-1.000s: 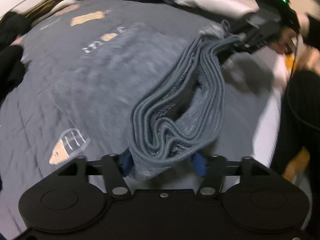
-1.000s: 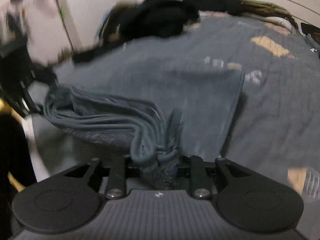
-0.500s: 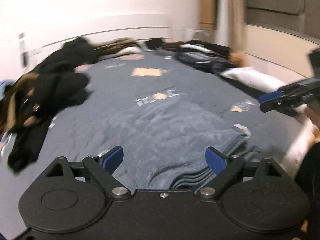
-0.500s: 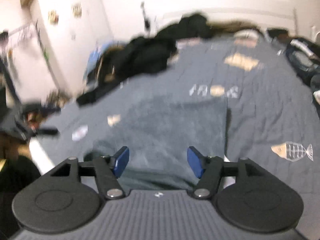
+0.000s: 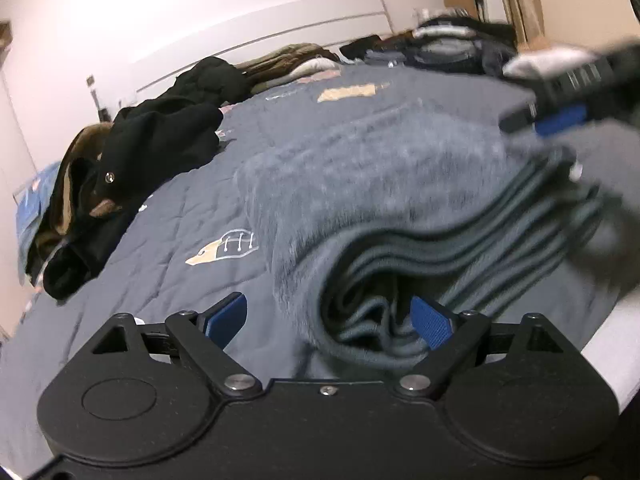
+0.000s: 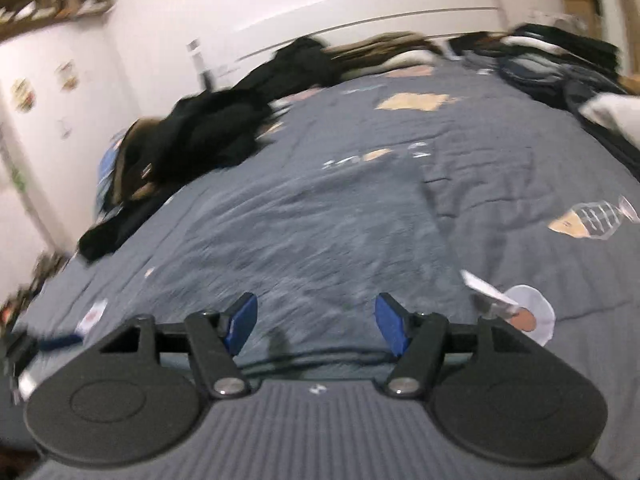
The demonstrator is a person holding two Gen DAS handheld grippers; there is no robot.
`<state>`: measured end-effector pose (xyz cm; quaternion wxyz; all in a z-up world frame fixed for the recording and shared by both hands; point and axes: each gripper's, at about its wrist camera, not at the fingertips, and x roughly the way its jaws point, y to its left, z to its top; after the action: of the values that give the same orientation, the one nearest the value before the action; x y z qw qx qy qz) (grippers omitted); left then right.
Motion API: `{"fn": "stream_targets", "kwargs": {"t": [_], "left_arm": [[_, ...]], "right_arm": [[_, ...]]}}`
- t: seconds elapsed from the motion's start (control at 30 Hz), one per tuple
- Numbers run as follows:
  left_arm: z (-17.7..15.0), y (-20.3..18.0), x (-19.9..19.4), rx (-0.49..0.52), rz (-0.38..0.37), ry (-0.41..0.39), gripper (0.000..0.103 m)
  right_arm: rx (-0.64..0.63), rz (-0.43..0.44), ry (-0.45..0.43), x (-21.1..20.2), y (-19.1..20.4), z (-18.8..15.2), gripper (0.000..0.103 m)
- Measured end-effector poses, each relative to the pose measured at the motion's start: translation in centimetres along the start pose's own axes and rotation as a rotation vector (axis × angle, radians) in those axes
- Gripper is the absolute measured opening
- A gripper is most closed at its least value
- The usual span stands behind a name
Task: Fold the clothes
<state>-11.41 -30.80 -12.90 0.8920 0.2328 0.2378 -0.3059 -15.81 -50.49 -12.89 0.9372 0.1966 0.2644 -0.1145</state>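
Observation:
A grey fleece garment lies folded on the bed, its stacked edges curling toward me in the left wrist view. My left gripper stands open low at that edge. The layered folds sit between its fingers, close to the right pad and apart from the left one. My right gripper is open just over the near edge of the same garment, gripping nothing. It also shows blurred at the upper right as the right gripper above the garment's far corner.
The bed has a blue-grey quilt with fish prints. A heap of black and brown clothes lies on its left side, and a stack of clothing sits at the far right by the headboard. The mattress edge runs on the right.
One second ago both grippers were shut on the garment's bunched edge and held it up. They let go, and it lies flat. The left gripper has since sunk to the folded edge.

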Motion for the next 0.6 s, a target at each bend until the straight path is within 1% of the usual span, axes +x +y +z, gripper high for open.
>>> {"fn": "stream_targets", "kwargs": {"t": [0.1, 0.13, 0.23, 0.37, 0.47, 0.53, 0.6], "left_arm": [[-0.4, 0.1, 0.6, -0.003, 0.009, 0.0, 0.088], [-0.3, 0.2, 0.9, -0.019, 0.009, -0.001, 0.088], [-0.1, 0.0, 2.0, -0.039, 0.038, 0.004, 0.088], [-0.2, -0.3, 2.6, -0.037, 0.054, -0.011, 0.088], [-0.2, -0.4, 2.7, -0.022, 0.091, -0.034, 0.089], [-0.2, 0.5, 2.6, -0.061, 0.101, -0.027, 0.089], [-0.2, 1.6, 2.2, -0.103, 0.09, -0.023, 0.089]], "right_arm": [[0.012, -0.021, 0.018, 1.0, -0.6, -0.5, 0.064], [0.016, -0.024, 0.028, 1.3, -0.7, -0.7, 0.064], [-0.008, -0.031, 0.037, 1.5, -0.5, -1.2, 0.065], [0.001, -0.039, 0.051, 1.9, -0.6, -1.6, 0.066], [0.017, -0.048, 0.061, 2.3, -1.0, -1.6, 0.067], [0.017, -0.055, 0.065, 2.5, -1.1, -1.8, 0.068], [0.017, -0.057, 0.069, 2.6, -1.2, -1.9, 0.069]]}}
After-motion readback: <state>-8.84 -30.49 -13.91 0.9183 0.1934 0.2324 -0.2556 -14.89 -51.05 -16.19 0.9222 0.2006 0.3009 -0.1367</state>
